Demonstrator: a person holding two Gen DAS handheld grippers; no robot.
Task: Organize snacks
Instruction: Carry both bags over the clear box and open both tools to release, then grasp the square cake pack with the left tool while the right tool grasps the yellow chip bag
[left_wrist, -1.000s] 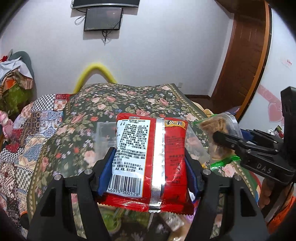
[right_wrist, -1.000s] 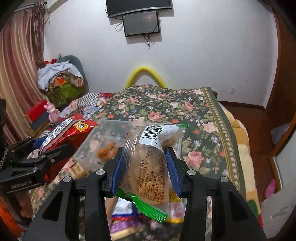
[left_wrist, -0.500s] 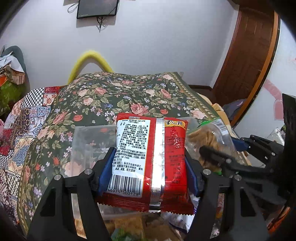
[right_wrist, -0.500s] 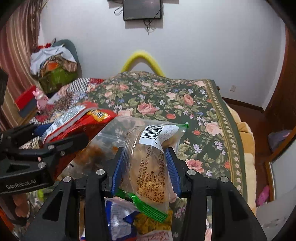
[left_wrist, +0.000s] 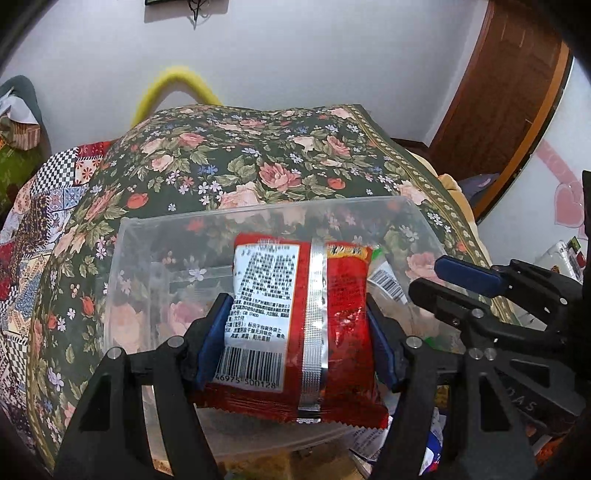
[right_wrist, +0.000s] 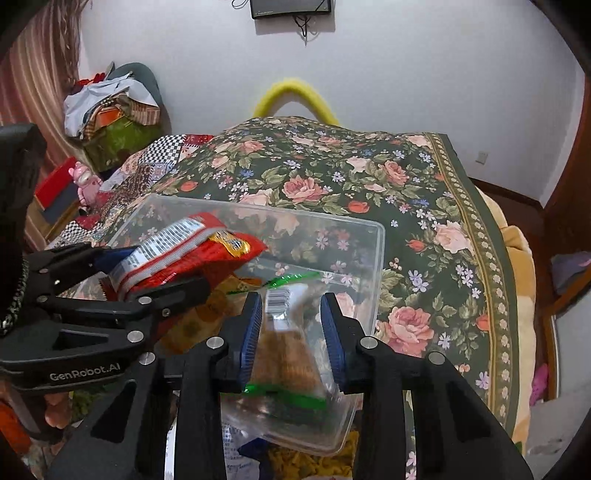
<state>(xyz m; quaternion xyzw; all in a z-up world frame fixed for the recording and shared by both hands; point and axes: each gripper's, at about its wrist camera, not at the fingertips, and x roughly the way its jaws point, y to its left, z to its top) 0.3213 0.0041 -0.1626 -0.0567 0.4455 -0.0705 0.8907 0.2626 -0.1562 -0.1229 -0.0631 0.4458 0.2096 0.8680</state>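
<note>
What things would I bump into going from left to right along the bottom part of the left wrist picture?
Patchwork quilt → left wall of the clear plastic box → red snack packet held in the left gripper → right gripper.
</note>
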